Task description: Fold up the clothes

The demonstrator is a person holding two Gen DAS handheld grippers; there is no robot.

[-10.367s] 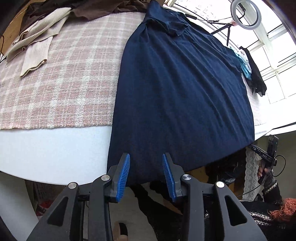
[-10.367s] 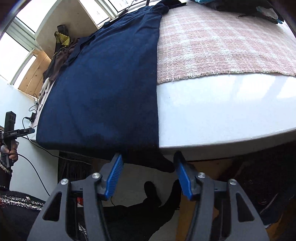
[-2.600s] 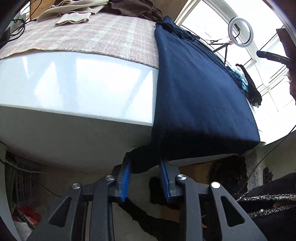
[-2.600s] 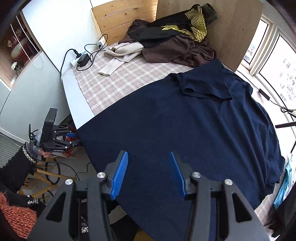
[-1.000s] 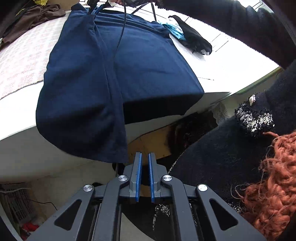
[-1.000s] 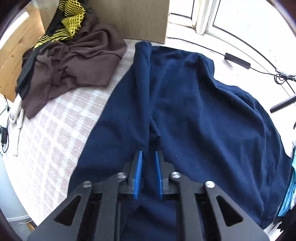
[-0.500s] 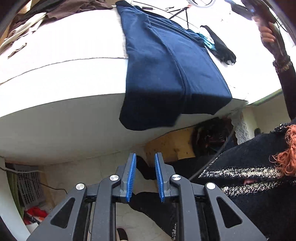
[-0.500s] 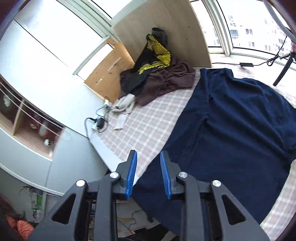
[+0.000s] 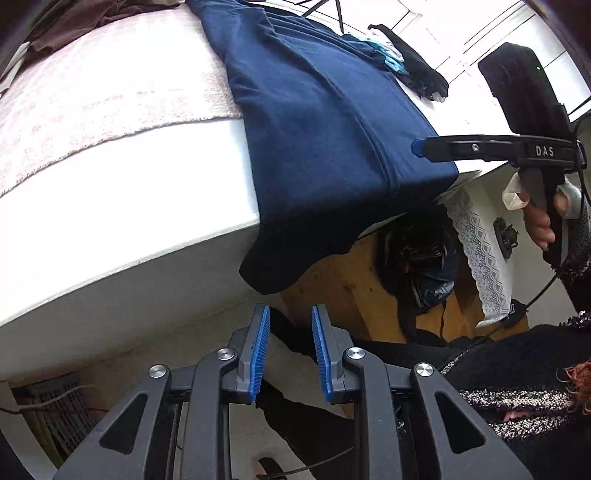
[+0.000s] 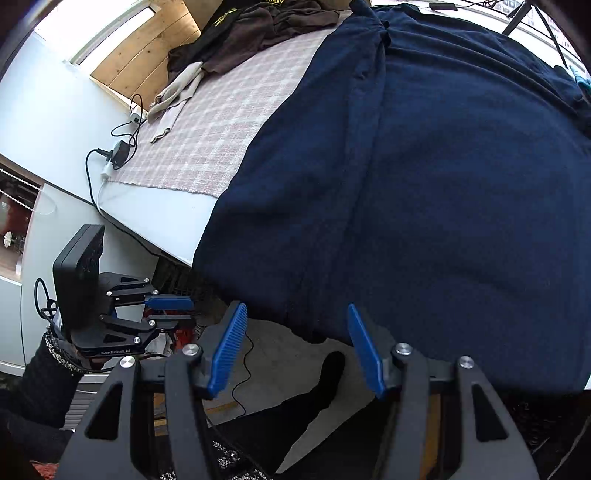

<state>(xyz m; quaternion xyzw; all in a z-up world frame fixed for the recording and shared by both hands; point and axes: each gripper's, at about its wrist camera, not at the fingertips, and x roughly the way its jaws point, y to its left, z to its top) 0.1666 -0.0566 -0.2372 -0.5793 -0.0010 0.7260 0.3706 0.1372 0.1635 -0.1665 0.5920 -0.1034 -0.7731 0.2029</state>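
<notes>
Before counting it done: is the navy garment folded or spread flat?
Partly folded: the navy garment has one side lapped over lengthwise, its hem overhanging the table.

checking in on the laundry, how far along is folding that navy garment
Done: one long side of the navy garment lies folded over, a lengthwise ridge showing. In hand: nothing; the left gripper is empty below the hanging hem, the right gripper is opening over the near edge. Left: further folds, then the brown garment heaped beyond.
</notes>
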